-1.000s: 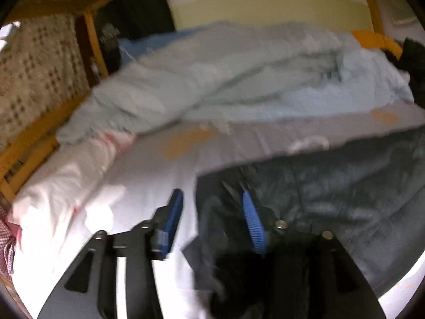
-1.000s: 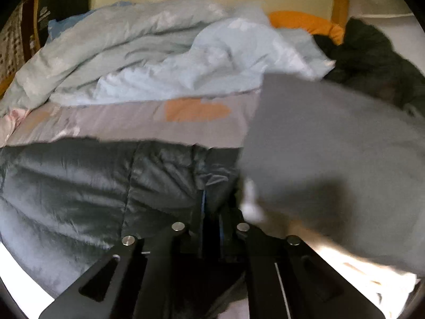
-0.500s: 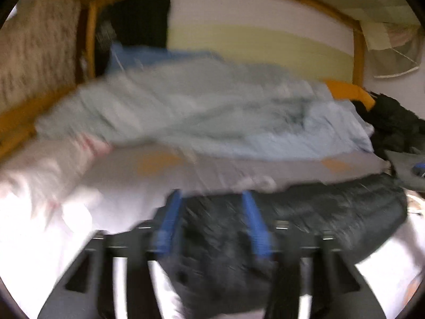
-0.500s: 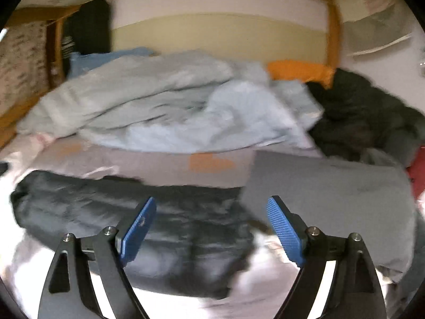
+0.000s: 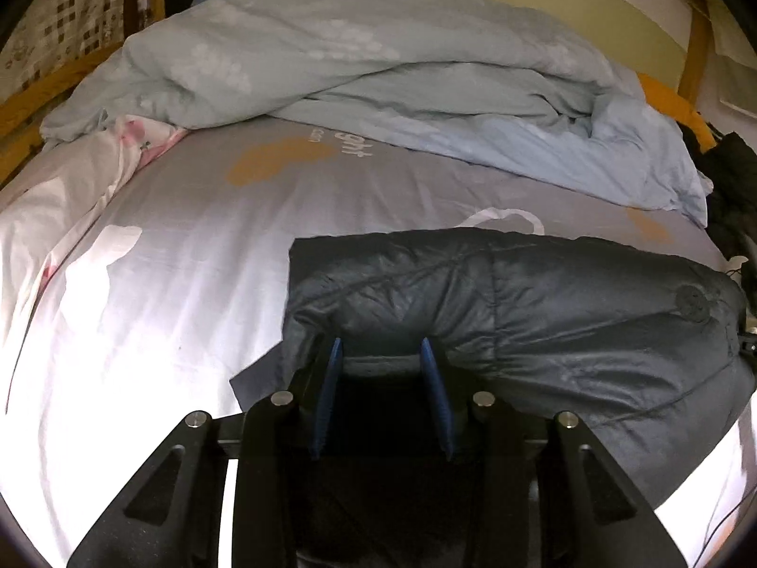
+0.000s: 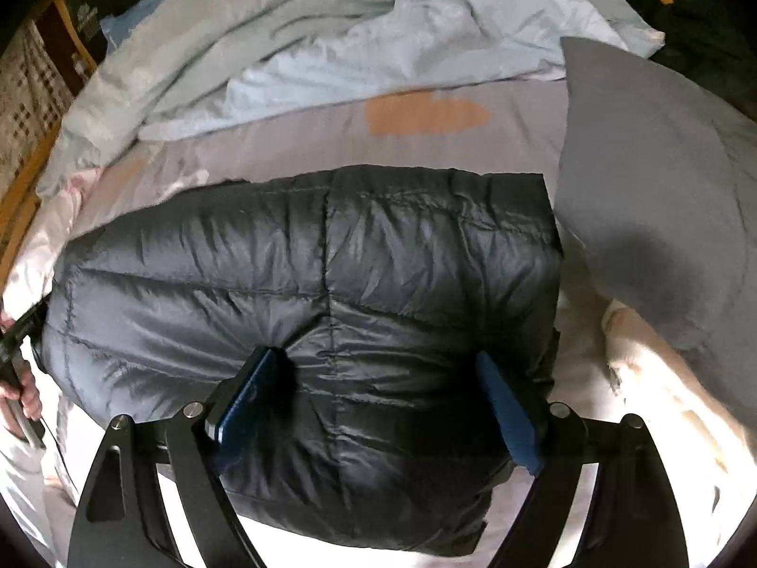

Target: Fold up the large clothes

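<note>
The left gripper (image 5: 382, 348) sits low with its blue pads (image 5: 326, 393) parted, fingertips pressed into dark fabric that fills the gap between them. The right gripper (image 6: 374, 364) is spread wide, its pads (image 6: 508, 414) pressing down from above. A bare hand (image 6: 21, 390) grips a handle at the left edge of the right wrist view.

We're in a home bedroom: a bed with a grey printed sheet (image 5: 331, 199) fills the view, a rumpled pale blue duvet (image 5: 378, 61) heaped at the far side, a grey pillow (image 6: 662, 199) on the right, and a wooden bed frame (image 5: 47, 90) edging the left, wall behind.
</note>
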The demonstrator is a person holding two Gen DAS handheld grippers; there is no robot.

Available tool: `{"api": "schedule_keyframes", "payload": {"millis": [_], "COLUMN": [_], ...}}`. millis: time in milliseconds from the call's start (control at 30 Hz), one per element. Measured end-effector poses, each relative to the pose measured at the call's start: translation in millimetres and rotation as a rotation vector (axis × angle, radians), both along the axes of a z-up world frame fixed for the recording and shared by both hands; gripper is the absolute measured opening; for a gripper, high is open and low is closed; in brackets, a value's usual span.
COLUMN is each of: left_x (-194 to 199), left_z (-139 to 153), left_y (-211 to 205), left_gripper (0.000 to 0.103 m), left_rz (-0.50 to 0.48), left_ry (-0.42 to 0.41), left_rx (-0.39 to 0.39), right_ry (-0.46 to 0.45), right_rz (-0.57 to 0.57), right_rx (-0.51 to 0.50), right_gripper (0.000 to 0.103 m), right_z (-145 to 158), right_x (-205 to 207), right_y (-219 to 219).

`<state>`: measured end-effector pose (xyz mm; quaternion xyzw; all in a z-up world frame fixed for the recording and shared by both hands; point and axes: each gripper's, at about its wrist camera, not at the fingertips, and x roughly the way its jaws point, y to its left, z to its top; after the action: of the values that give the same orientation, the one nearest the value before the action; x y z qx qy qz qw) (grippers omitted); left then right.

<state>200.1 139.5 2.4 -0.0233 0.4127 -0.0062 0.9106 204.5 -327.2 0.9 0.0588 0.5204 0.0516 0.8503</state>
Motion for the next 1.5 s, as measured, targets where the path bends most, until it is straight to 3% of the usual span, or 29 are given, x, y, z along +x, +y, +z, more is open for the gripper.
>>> {"api": "schedule_keyframes", "payload": {"millis": [100, 200, 300, 367, 467, 567, 600, 633, 667, 700, 767, 900, 1033, 1167, 1267, 1367, 1500], "left_x": [6, 0, -32, -59, -87, -111, -118, -123, -124, -124, -122, -108, -87, -74, -77, -80, -76], "left_z": [-9, 1, 36, 64, 83, 76, 68, 61, 55, 49, 40, 24, 13, -14, -31, -34, -41], "left_y": [3, 0, -12, -28, -58, -89, -99, -110, -120, -133, -152, -173, -183, -191, -192, -185, -171], "left_gripper": [0.035, 0.035, 0.038, 0.046, 0.046, 0.040, 0.027, 0.017, 0.014, 0.010, 0.005, 0.005, 0.005, 0.005, 0.005, 0.005, 0.005], "left_rz": [-0.001, 0.023, 0.133, 0.076, -0.046, -0.089, -0.120, -0.165, -0.205, -0.257, -0.328, -0.372, -0.383, -0.414, -0.488, -0.484, -0.466], "left_ry": [0.020, -0.031, -0.263, -0.407, -0.473, -0.432, -0.398, -0.359, -0.325, -0.294, -0.267, -0.183, -0.129, 0.004, -0.055, -0.084, -0.082], "left_rx": [0.004, 0.070, 0.216, 0.214, 0.136, 0.047, -0.013, -0.069, -0.106, -0.136, -0.160, -0.200, -0.162, -0.131, -0.071, -0.123, -0.230], "right_ry": [0.010, -0.008, -0.127, -0.204, -0.257, -0.268, -0.263, -0.245, -0.225, -0.219, -0.240, -0.226, -0.192, -0.175, -0.148, -0.126, -0.120], "right_rz": [-0.026, -0.056, -0.109, -0.109, -0.105, -0.081, -0.058, -0.035, -0.018, -0.013, 0.004, 0.066, 0.097, 0.088, 0.121, 0.160, 0.232], "right_rx": [0.011, -0.038, -0.173, -0.223, -0.146, -0.024, 0.022, 0.059, 0.095, 0.142, 0.216, 0.222, 0.199, 0.181, 0.206, 0.185, 0.243], "right_gripper": [0.088, 0.088, 0.088, 0.088, 0.088, 0.086, 0.078, 0.042, 0.013, 0.004, 0.004, 0.004, 0.004, 0.004, 0.004, 0.004, 0.004], "right_z": [-10, -8, 15, 35, 60, 72, 75, 74, 73, 72, 75, 72, 62, 50, 38, 23, 23], "right_x": [5, 4, -9, -20, -36, -47, -49, -49, -48, -50, -58, -59, -62, -66, -60, -53, -42], "right_y": [-1, -2, 2, 6, 11, 22, 27, 33, 39, 43, 50, 72, 79, 81, 90, 113, 142]}}
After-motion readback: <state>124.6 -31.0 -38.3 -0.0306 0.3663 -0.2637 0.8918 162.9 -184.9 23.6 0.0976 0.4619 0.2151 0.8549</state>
